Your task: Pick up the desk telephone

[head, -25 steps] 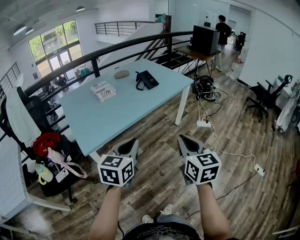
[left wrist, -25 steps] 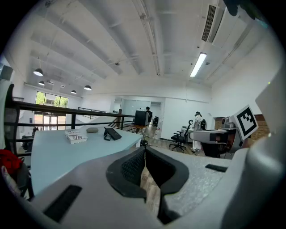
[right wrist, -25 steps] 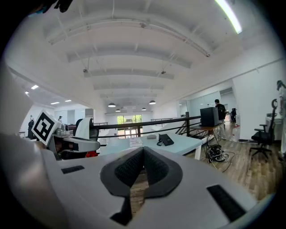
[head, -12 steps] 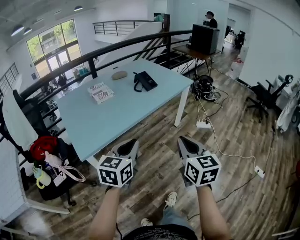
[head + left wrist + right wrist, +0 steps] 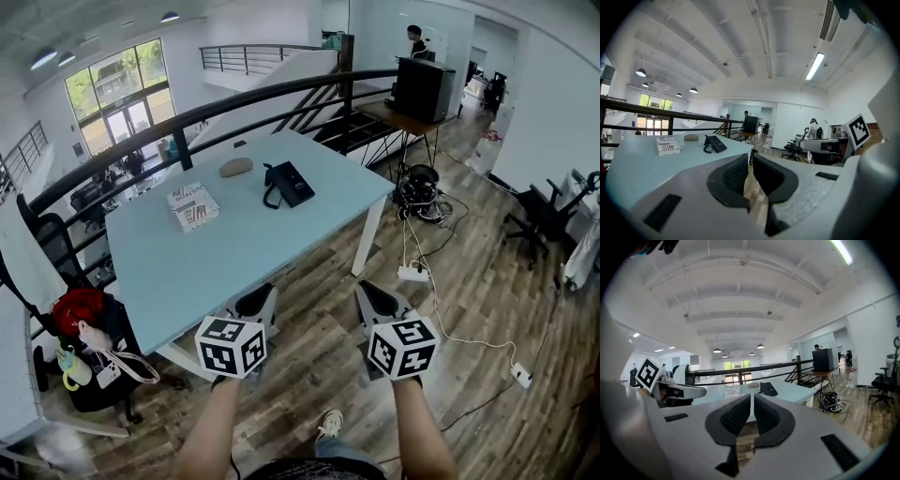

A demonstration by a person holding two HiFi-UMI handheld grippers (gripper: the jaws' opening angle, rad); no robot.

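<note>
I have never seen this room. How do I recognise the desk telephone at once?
Find the large pale blue rectangular table beside the dark curved railing. On its far half, toward the right, lies the flat black desk telephone. It is the only black thing there: the small beige oval object and the white printed box to its left are both light.

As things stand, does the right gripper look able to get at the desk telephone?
Probably not yet. The right gripper is shut and short of the table, and the desk telephone lies near its far edge. Only bare table lies between.
</note>
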